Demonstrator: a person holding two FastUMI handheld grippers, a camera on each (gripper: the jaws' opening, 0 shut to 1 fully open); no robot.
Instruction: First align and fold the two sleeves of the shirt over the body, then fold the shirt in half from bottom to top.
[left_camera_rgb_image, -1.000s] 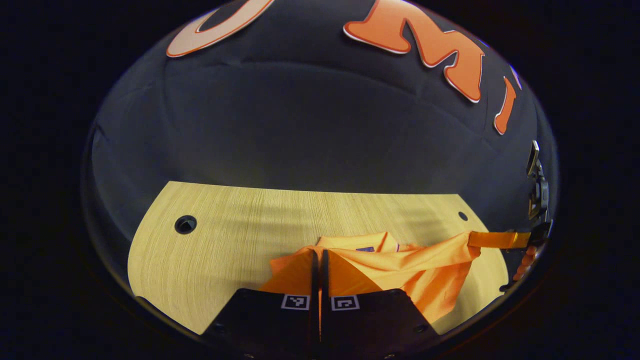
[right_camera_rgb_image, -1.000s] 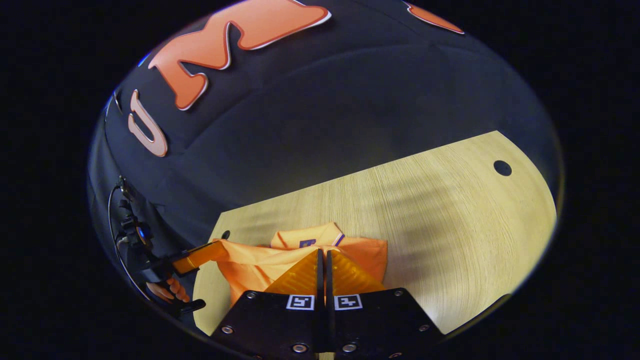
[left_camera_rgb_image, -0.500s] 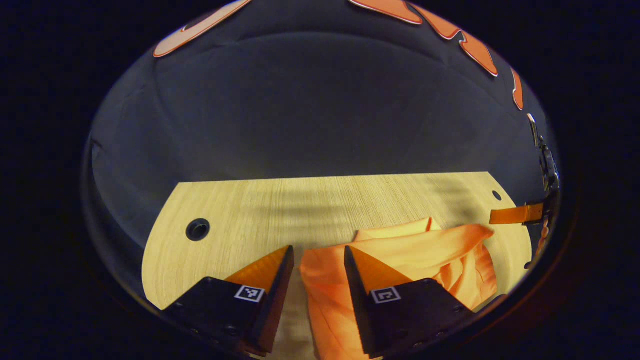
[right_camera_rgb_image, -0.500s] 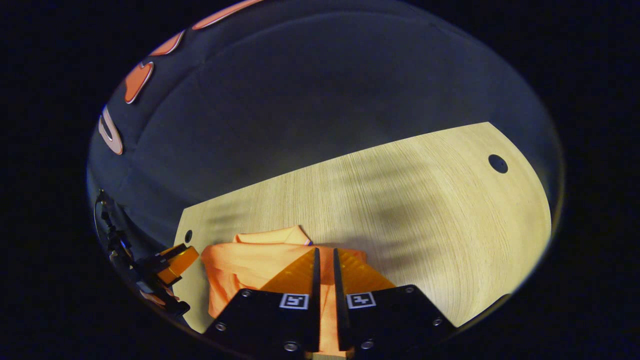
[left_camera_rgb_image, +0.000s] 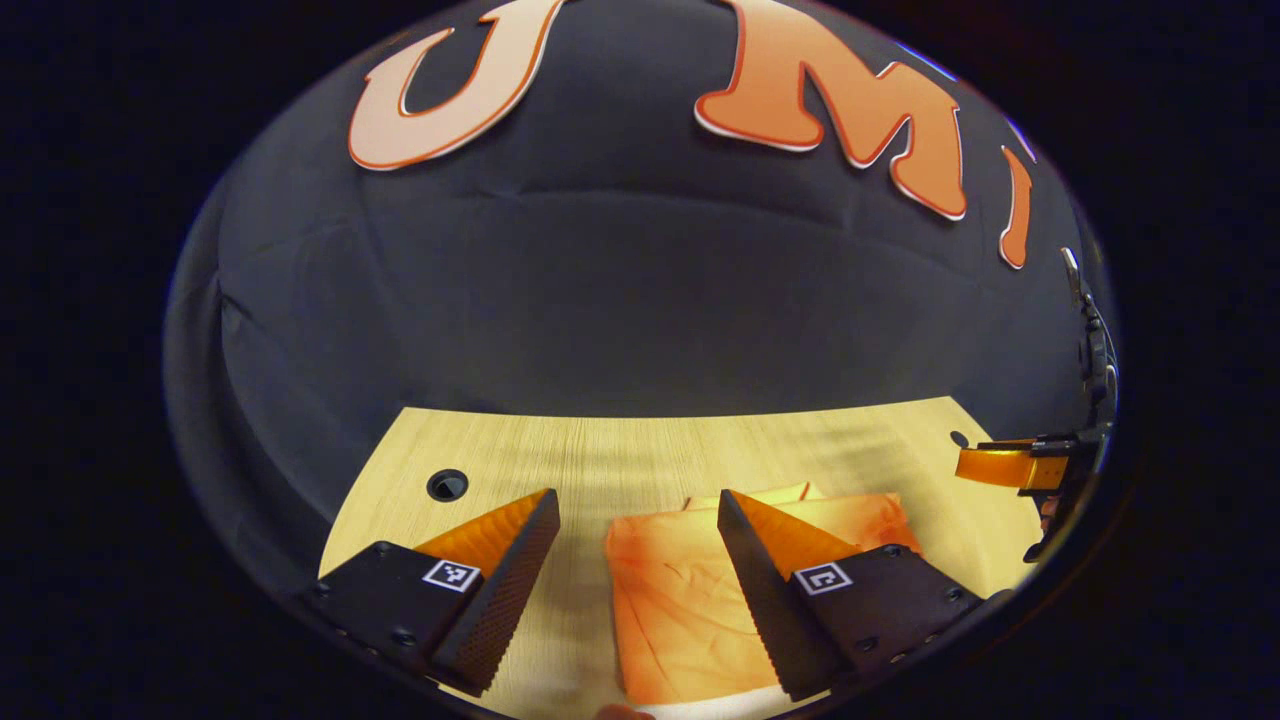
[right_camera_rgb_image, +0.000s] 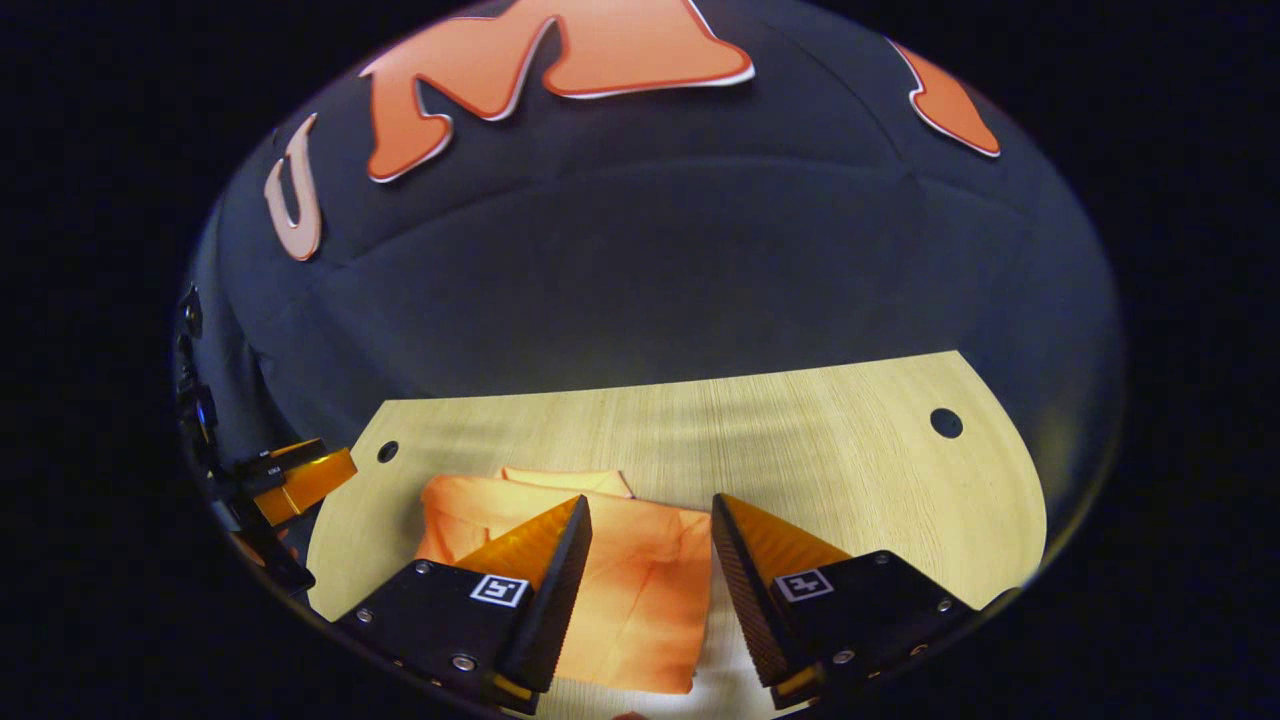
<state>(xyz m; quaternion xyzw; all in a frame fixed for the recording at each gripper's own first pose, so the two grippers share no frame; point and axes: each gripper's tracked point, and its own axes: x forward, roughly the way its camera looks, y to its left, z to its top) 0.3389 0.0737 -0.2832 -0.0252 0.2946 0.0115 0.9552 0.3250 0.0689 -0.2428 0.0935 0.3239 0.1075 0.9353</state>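
**A:** What's changed at the grippers?

**B:** A second ago both were pinched on the shirt's cloth. Now the left gripper (left_camera_rgb_image: 632, 570) is spread wide and released, and so is the right gripper (right_camera_rgb_image: 648, 575), holding nothing.

**A:** And the shirt?

**B:** The shirt (right_camera_rgb_image: 600, 570) lies flat on the wooden table (right_camera_rgb_image: 850, 470) as a compact rectangle, between the right gripper's fingers and toward 11 o'clock. In the left gripper view it (left_camera_rgb_image: 690, 600) sits between the fingers too.

**A:** Meaning?

**B:** The bottom-to-top fold looks done; I'd judge the task complete.
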